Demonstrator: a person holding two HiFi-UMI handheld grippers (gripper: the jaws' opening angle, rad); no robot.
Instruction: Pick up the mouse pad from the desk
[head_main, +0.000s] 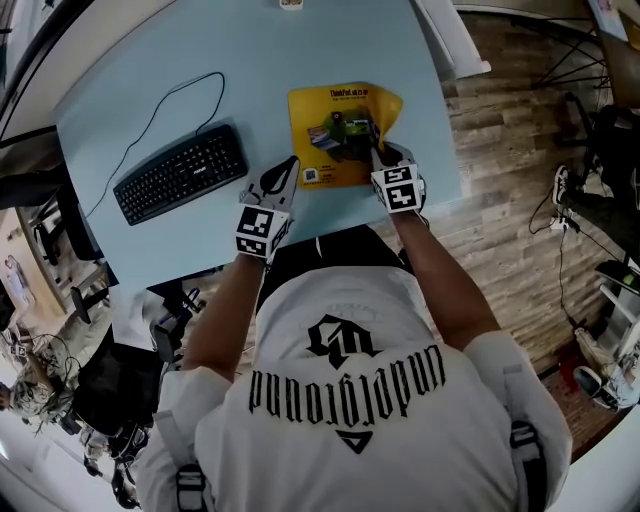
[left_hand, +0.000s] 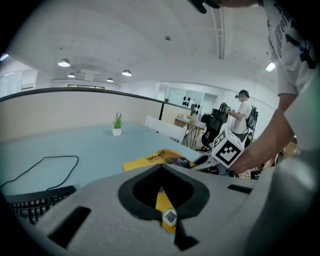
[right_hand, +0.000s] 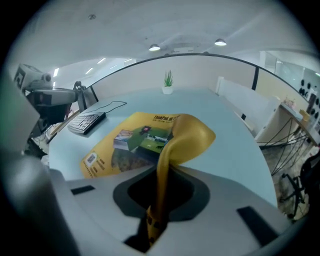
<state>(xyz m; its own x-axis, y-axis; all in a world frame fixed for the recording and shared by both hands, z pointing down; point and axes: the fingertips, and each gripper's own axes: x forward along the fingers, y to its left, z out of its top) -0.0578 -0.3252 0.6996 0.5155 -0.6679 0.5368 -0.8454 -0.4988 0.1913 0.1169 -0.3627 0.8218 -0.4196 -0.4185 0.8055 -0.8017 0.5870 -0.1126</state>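
Note:
A yellow mouse pad (head_main: 335, 150) with a printed picture lies on the light blue desk (head_main: 130, 60). My right gripper (head_main: 381, 152) is shut on the pad's right edge, which curls up off the desk. In the right gripper view the folded yellow edge (right_hand: 172, 150) runs down between the closed jaws of that gripper (right_hand: 156, 212). My left gripper (head_main: 289, 174) is at the pad's near left corner. In the left gripper view the corner with the small code label (left_hand: 168, 216) sits pinched between its jaws, and the right gripper's marker cube (left_hand: 229, 148) shows beyond.
A black keyboard (head_main: 180, 172) with its cable (head_main: 160, 115) lies left of the pad. A small potted plant (right_hand: 168, 82) stands at the desk's far edge. The desk's right edge borders a wooden floor (head_main: 510, 200). Another person (left_hand: 245, 112) stands far off.

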